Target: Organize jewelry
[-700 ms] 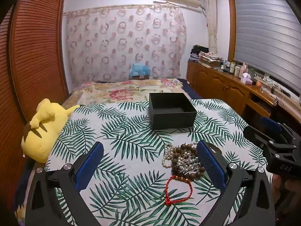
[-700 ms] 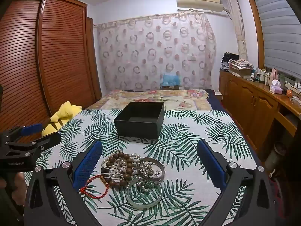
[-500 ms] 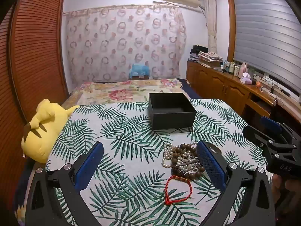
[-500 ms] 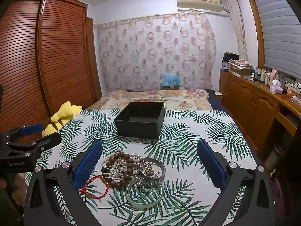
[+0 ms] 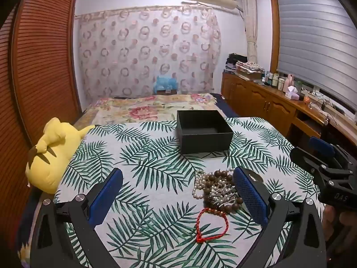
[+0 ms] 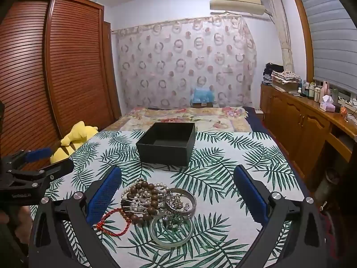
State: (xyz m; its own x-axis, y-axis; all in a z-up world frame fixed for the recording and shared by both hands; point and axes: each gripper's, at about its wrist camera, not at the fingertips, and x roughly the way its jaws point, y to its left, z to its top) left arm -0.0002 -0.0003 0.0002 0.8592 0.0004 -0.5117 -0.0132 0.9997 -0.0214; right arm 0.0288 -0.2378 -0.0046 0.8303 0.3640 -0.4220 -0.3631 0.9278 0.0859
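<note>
A heap of jewelry [image 6: 154,203] lies on the leaf-print cloth: brown wooden beads [image 5: 214,178], white pearls [image 5: 197,186], silver bangles [image 6: 185,201], a pale jade bangle [image 6: 170,232] and a red cord bracelet [image 5: 212,225]. Behind the heap stands an open, empty black box [image 5: 204,130] [image 6: 166,143]. My left gripper [image 5: 177,197] is open, hovering just left of the heap. Wide open too, my right gripper [image 6: 177,195] hangs over the heap with nothing touching its pads. Each gripper also shows at the edge of the other's view: the right gripper [image 5: 323,156], the left gripper [image 6: 33,158].
A yellow plush toy [image 5: 52,154] lies at the table's left edge. Beyond the table is a bed with a floral cover [image 5: 151,108]. A wooden slatted wardrobe [image 6: 51,67] stands on the left and a wooden counter [image 6: 312,116] with bottles runs along the right.
</note>
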